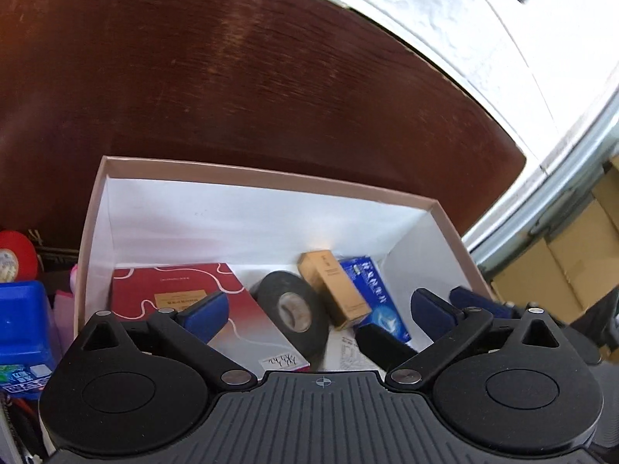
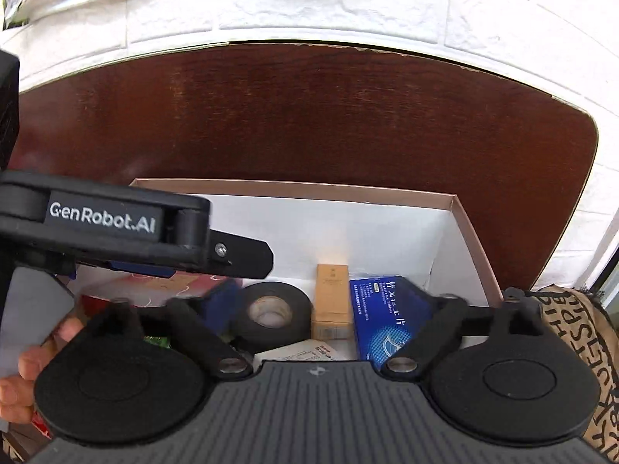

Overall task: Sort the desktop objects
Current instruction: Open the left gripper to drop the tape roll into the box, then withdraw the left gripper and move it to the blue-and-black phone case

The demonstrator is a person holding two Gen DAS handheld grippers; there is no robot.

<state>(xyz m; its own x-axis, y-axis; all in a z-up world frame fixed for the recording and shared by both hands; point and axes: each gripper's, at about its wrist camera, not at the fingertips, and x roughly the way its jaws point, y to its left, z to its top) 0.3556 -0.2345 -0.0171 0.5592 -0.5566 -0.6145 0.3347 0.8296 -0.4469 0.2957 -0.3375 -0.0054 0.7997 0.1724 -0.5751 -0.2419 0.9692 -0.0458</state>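
A pink-rimmed white box (image 1: 271, 174) stands on the brown table; it also shows in the right wrist view (image 2: 460, 208). Inside lie a red booklet (image 1: 170, 286), a black tape roll (image 1: 294, 309) (image 2: 271, 309), a tan carton (image 1: 332, 290) (image 2: 332, 301) and a blue packet (image 1: 371, 297) (image 2: 387, 309). My left gripper (image 1: 317, 309) is open and empty, its blue pads over the box. My right gripper (image 2: 321, 305) is open and empty above the box's near side. The left gripper's body (image 2: 116, 228) crosses the right wrist view at left.
Left of the box are a red tape roll (image 1: 15, 255), a blue container (image 1: 23, 324) and pink items (image 1: 64, 305). A white wall (image 2: 348, 7) backs the brown table (image 1: 232, 77). Cardboard boxes (image 1: 561, 263) stand at right. A patterned bag (image 2: 580, 348) is at right.
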